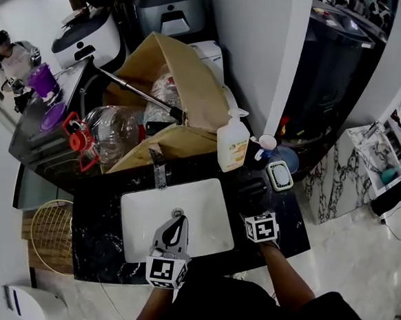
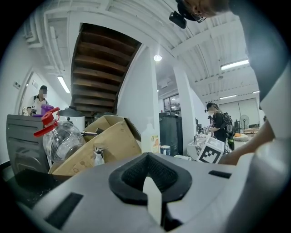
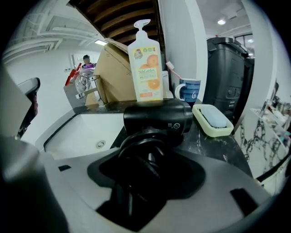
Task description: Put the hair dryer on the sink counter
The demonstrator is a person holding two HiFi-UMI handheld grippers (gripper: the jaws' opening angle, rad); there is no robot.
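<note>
Right gripper view: right claw (image 3: 144, 175) clenched on black plastic hair dryer (image 3: 157, 119) resting on dark marble tabletop (image 3: 220, 146) beside white rectangular sink (image 3: 84, 129); left claw (image 2: 152, 193) closed, empty, above sink.

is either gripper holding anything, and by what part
The right hand-held gripper grips the black hair dryer by its handle, where the cord is coiled. The left hand-held gripper is shut and empty.

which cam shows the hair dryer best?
Right gripper view: the hair dryer fills the centre, black body and cord between the jaws. Head view shows only a dark shape on the counter. Left gripper view doesn't show it.
</note>
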